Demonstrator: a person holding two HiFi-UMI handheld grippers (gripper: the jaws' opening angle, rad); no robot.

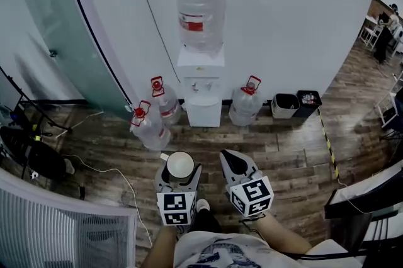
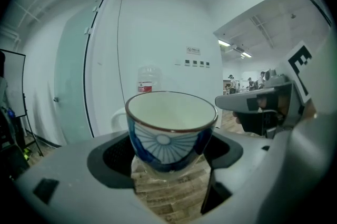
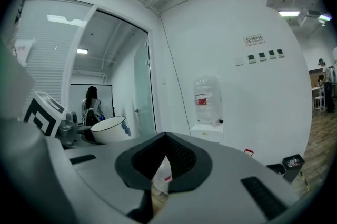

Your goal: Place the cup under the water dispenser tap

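A white cup point(image 2: 169, 131) with a blue radial pattern and a brown rim sits upright between the jaws of my left gripper point(image 2: 171, 157), which is shut on it. In the head view the cup point(image 1: 181, 166) shows as a white round mouth held above the wooden floor by my left gripper point(image 1: 179, 175). My right gripper point(image 1: 235, 163) hangs beside it, shut with nothing in it point(image 3: 158, 170). The white water dispenser point(image 1: 203, 81) with its clear bottle point(image 1: 200, 14) stands ahead against the wall; its taps point(image 1: 201, 87) are small and far off.
Three large water jugs stand on the floor round the dispenser: two at its left point(image 1: 150, 126) point(image 1: 165, 100) and one at its right point(image 1: 244, 106). Two bins point(image 1: 296, 104) sit further right. A glass partition point(image 1: 56, 27) is at the left, a cable point(image 1: 119, 178) crosses the floor.
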